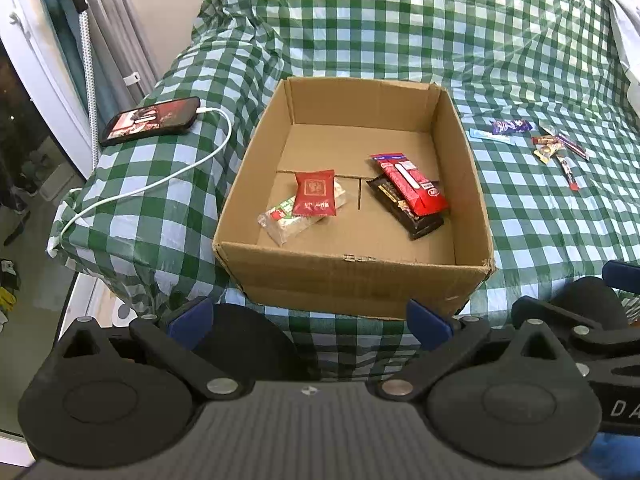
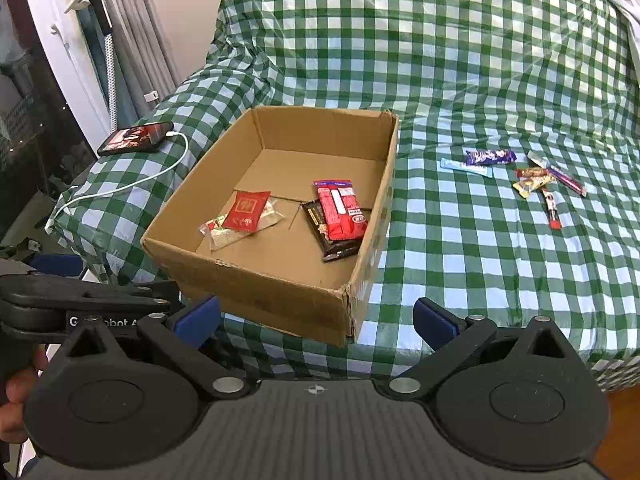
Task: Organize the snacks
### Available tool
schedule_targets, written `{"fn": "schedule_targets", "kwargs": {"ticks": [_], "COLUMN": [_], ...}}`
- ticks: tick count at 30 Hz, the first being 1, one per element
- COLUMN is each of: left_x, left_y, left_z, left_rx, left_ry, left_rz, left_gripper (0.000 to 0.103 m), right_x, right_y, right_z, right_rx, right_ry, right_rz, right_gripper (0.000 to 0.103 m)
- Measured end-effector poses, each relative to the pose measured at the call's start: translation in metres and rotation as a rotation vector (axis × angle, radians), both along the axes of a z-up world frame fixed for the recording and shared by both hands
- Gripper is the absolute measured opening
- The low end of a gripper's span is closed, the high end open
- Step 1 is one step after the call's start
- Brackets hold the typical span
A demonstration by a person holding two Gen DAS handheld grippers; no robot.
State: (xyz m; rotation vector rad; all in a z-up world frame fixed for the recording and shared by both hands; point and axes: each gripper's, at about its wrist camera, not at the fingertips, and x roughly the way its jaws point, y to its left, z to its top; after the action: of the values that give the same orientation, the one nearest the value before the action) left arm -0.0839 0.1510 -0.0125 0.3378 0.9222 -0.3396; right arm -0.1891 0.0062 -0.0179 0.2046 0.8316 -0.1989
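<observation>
An open cardboard box (image 1: 352, 276) (image 2: 264, 280) sits on a green checked cloth. Inside lie a red sachet (image 1: 315, 193) (image 2: 247, 210) on a clear packet (image 1: 280, 224) (image 2: 224, 236), and a red bar (image 1: 412, 184) (image 2: 340, 209) on a dark bar (image 1: 416, 220) (image 2: 340, 246). Several loose snacks lie on the cloth to the right: a purple bar (image 1: 512, 126) (image 2: 490, 156), a light blue stick (image 1: 490, 136) (image 2: 466, 167), and small wrappers (image 1: 556, 148) (image 2: 540, 182). My left gripper (image 1: 310, 320) and right gripper (image 2: 316, 318) are open and empty, in front of the box.
A phone (image 1: 150, 121) (image 2: 136, 138) with a white cable (image 1: 160, 180) (image 2: 132, 184) lies on the cloth left of the box. The cloth's left edge drops to the floor. A white door frame and curtain stand far left. White fabric (image 1: 628, 40) lies at the right edge.
</observation>
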Motion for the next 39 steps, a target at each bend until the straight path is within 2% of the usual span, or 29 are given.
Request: {"fn": "schedule_targets", "kwargs": {"ticks": [39], "left_x": [0.013], "left_y": [-0.027], "left_z": [-0.020], "left_rx": [0.076], "left_ry": [0.060], "left_rz": [-0.017], "left_gripper": [0.103], "right_x": [0.011], "right_y": [-0.033], "right_z": [-0.028], "right_rx": [0.121], "right_ry": [0.064], "right_rz": [-0.047], "right_gripper": [0.102]}}
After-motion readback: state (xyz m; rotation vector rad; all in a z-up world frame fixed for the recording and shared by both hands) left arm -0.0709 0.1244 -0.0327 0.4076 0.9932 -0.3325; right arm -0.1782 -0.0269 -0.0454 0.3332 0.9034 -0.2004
